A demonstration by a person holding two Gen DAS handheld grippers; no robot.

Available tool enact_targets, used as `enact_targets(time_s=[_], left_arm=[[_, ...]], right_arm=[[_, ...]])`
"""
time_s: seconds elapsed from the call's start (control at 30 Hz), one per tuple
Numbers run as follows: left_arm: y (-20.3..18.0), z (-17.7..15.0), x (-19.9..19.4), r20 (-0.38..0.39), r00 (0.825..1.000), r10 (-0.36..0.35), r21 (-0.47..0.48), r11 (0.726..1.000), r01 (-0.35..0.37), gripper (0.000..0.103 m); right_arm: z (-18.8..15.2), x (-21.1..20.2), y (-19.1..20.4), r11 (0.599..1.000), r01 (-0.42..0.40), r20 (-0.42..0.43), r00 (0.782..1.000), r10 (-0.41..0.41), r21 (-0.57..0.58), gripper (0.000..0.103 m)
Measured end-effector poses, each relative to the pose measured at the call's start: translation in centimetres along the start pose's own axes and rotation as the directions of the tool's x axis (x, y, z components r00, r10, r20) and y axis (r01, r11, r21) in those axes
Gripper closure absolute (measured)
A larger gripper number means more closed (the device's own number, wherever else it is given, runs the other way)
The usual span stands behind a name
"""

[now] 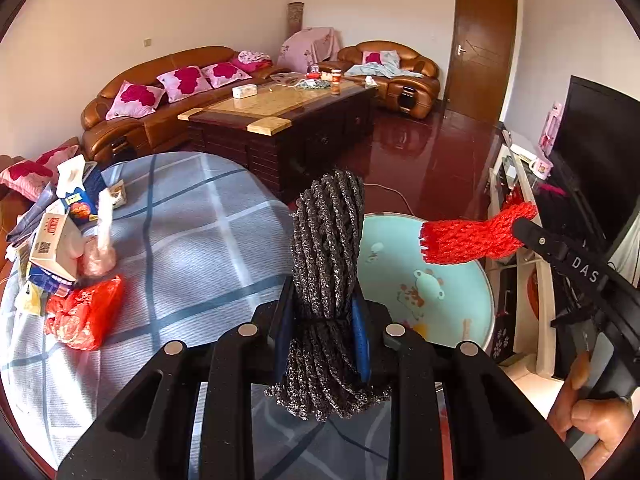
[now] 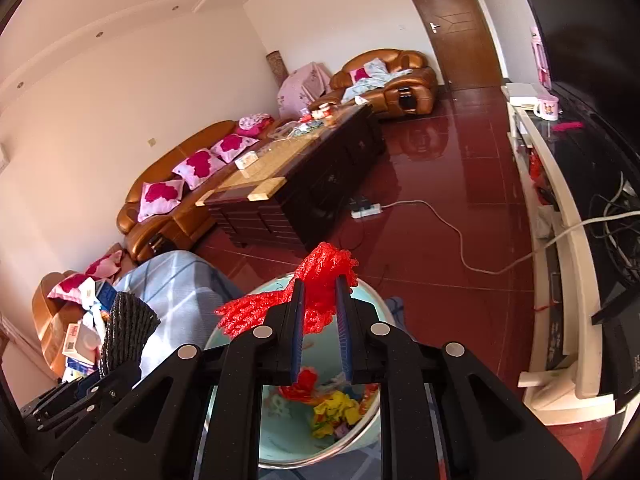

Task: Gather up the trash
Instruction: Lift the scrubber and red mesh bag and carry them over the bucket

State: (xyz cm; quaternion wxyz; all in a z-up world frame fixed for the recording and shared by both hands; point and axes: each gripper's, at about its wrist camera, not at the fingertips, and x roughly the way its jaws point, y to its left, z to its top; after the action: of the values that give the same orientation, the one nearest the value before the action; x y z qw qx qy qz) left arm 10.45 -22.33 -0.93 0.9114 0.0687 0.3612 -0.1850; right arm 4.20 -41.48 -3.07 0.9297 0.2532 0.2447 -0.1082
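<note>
My left gripper (image 1: 322, 294) is shut on a grey-black foam net sleeve (image 1: 328, 232), which stands upright between the blue pads. To its right, my right gripper (image 1: 520, 226) is shut on a red foam net (image 1: 476, 236). Both nets hang over a light-blue basin (image 1: 460, 288). In the right wrist view the red net (image 2: 324, 268) is pinched between the pads of the right gripper (image 2: 320, 292). The basin (image 2: 280, 432) below holds yellow and red wrappers. The grey net (image 2: 124, 328) shows at the lower left. More trash lies on the plaid-covered table (image 1: 192, 232): cartons (image 1: 56, 240) and a red plastic bag (image 1: 86, 312).
A dark coffee table (image 1: 280, 120) and brown sofas stand beyond the plaid table. On the right runs a white TV stand (image 1: 520, 200) with a black screen. A power strip (image 2: 366, 210) and its cable lie on the red floor. A hand (image 1: 596, 416) grips the right gripper's handle.
</note>
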Motion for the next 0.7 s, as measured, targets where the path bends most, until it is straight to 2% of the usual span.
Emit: enact_targets(time_s=[0.2,0.7], left_arm=[[-1.8,-0.1,1.8,-0.037,0.999,-0.017,0.016,1.000,0.018,0.077],[-3.9,-0.8,5.5,-0.121,0.992,-0.022,0.034,0.999,0.026,0.077]], right_arm=[[-0.4,0.8,-1.1,0.999,0.046,-0.021,0.999,-0.046,-0.004,0.087],[-1.5,2.8,-2.0,0.996,0.086,-0.077,0.993,-0.088,-0.020,0.087]])
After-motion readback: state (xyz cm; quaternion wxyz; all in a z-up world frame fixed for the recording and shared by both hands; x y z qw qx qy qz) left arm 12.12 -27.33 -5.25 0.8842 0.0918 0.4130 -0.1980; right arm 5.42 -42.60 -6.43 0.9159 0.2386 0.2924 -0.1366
